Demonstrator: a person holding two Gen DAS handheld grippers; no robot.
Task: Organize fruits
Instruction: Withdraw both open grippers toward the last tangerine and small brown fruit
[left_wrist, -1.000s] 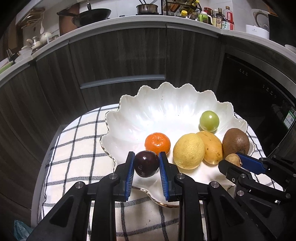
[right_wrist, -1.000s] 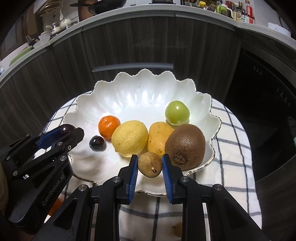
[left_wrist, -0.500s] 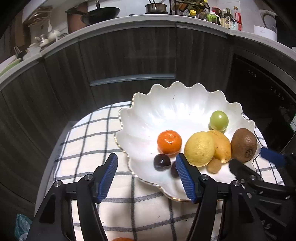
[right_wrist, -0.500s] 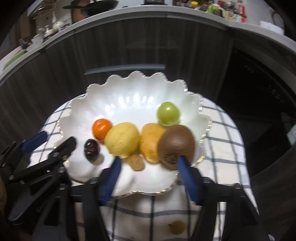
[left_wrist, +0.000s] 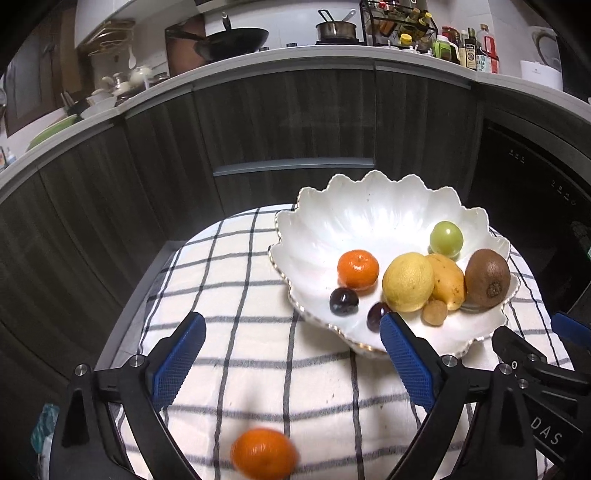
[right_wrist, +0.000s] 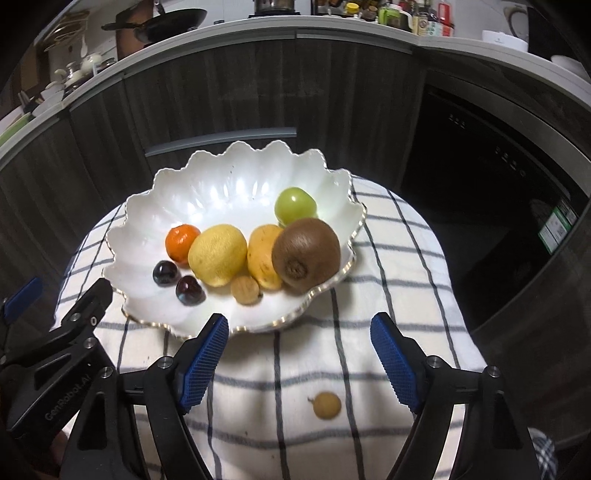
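A white scalloped bowl (left_wrist: 369, 184) (right_wrist: 240, 162) on the checked cloth holds a tangerine (left_wrist: 358, 268), a lemon (left_wrist: 408, 281), a yellow mango (left_wrist: 448, 282), a kiwi (left_wrist: 487, 278), a green fruit (left_wrist: 446, 238), two dark plums (right_wrist: 166, 272) (right_wrist: 190, 290) and a tan longan (right_wrist: 245, 290). My left gripper (left_wrist: 291, 319) hangs in front of the bowl's left rim, its jaws opening with nothing between them. To the right, my right gripper (right_wrist: 300, 319) is also opening and empty. A loose tangerine (left_wrist: 264, 454) and a loose longan (right_wrist: 327, 405) lie on the cloth near me.
The checked cloth (left_wrist: 240, 295) covers a small raised surface with drops on both sides. Dark cabinet fronts (left_wrist: 295, 122) curve behind it, and a black appliance front (right_wrist: 498, 177) stands at the right. Pans and bottles crowd the counter above.
Both grippers opened, leaving the dark plum and the longan in the bowl. Both drew back and up from the bowl, so the loose fruits on the cloth came into view.
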